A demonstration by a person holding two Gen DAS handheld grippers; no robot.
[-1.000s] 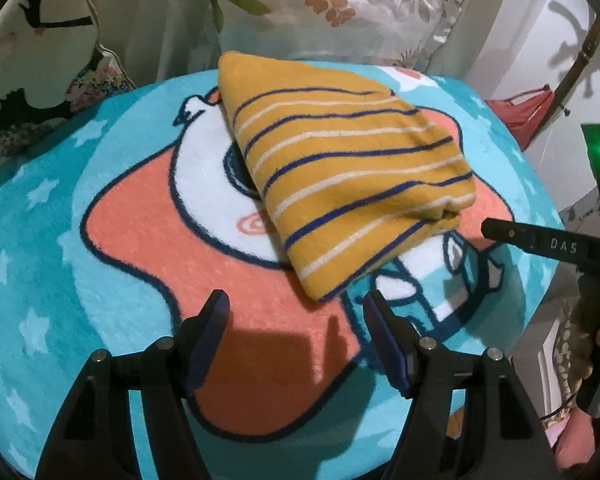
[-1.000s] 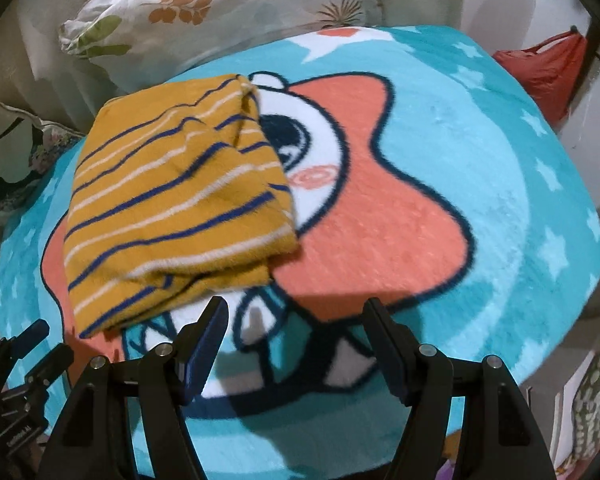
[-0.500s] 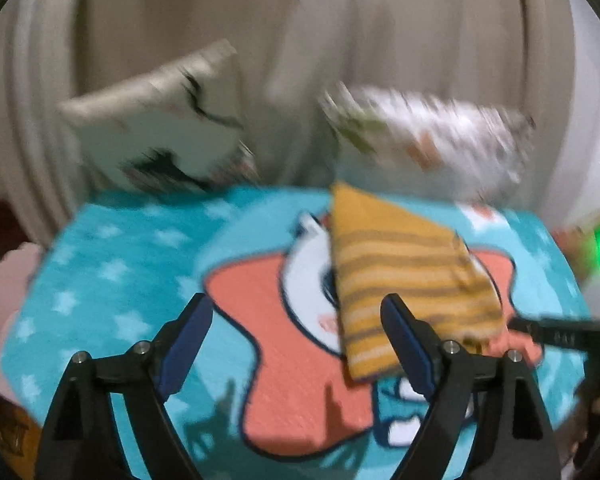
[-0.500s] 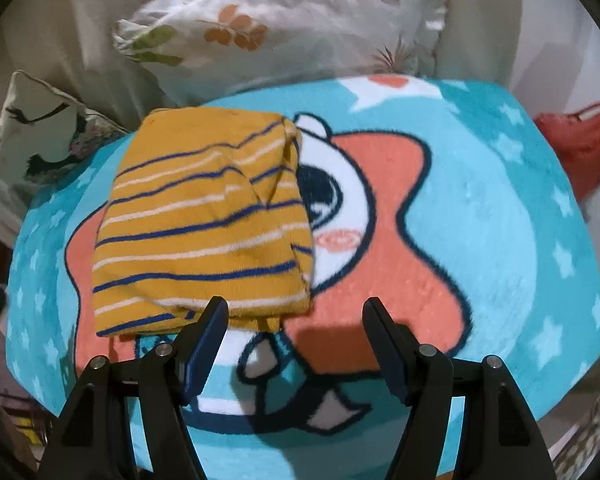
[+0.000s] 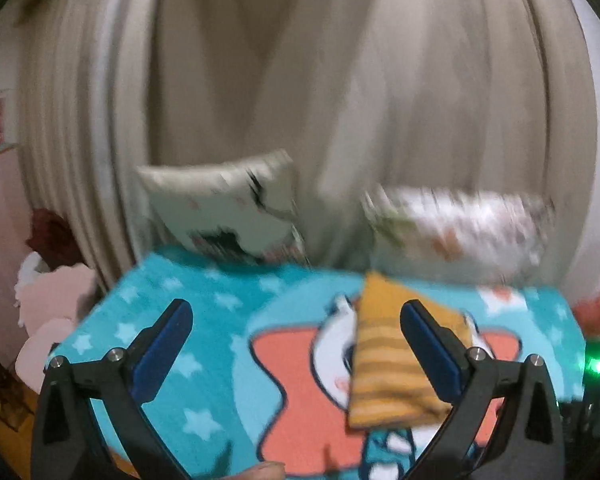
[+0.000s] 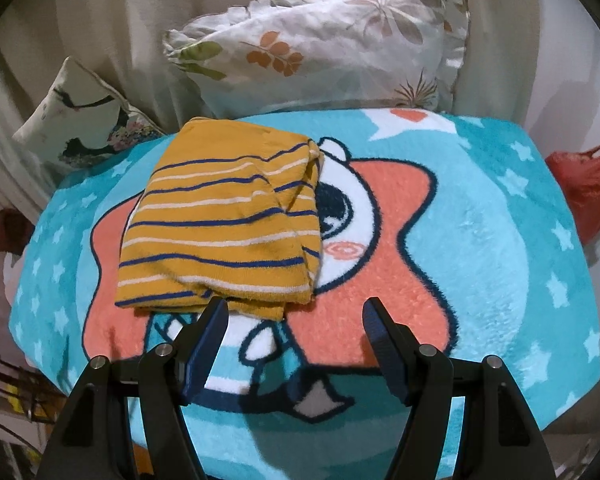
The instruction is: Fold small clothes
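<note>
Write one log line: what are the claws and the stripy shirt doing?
stripy shirt: folded, on blanket | left claw: opening, empty | right claw: open, empty

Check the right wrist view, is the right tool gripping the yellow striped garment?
No, the right tool is open with nothing between its fingers, and the folded yellow striped garment lies free on the blue cartoon blanket.
</note>
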